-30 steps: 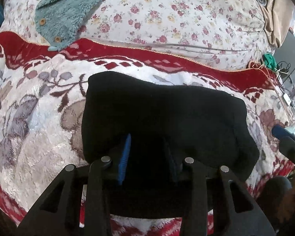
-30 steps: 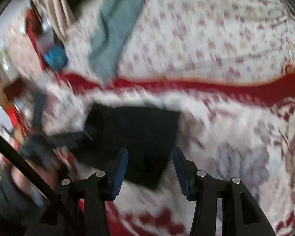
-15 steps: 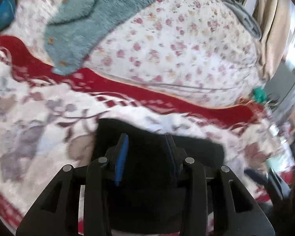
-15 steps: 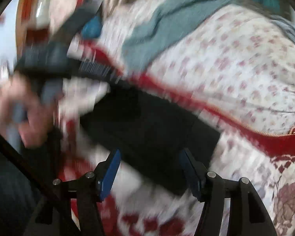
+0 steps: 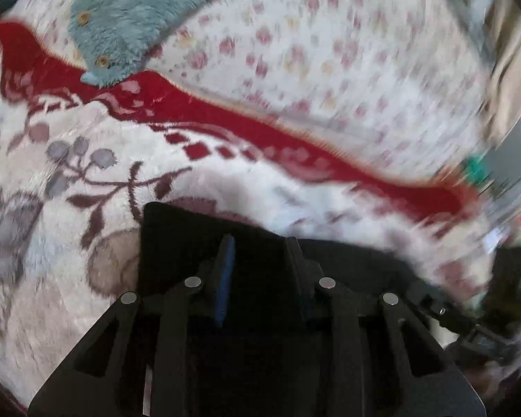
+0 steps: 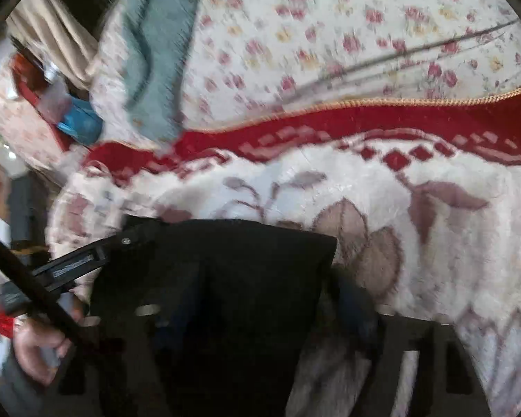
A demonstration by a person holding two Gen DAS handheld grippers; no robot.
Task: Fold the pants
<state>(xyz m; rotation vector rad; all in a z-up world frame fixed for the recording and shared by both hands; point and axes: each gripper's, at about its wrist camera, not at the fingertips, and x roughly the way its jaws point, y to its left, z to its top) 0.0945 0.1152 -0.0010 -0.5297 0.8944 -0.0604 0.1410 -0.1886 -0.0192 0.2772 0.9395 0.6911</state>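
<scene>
From my left wrist camera the folded black pants (image 5: 260, 260) fill the lower centre of the frame, lying on the plush floral blanket (image 5: 52, 243). Bare blanket runs wide to the left and above the pants, up to its red border (image 5: 225, 118), which crosses the frame as a diagonal band from upper left to right. Beyond that band lies a rose-print sheet (image 5: 330, 52), with a teal fleece garment (image 5: 132, 24) draped over it at the upper left, well apart from the pants. The pants' long axis runs across the frame, the squared corner at the left, the rest trailing blurred toward the lower right. My left gripper (image 5: 260, 253) points steeply down over them; its jaws have just been closing, the pants lie between them, yet I cannot tell whether the pads press the cloth. In the right wrist view the pants (image 6: 225, 278) sit at lower centre, their right edge ending near the middle, with open blanket (image 6: 434, 243) to the right. My right gripper (image 6: 260, 312) is smeared by blur; its jaws have just been opening and stand wide, straddling the pants' right edge without clamping it. At the lower left a hand (image 6: 38, 347) holds the other gripper's handle.
</scene>
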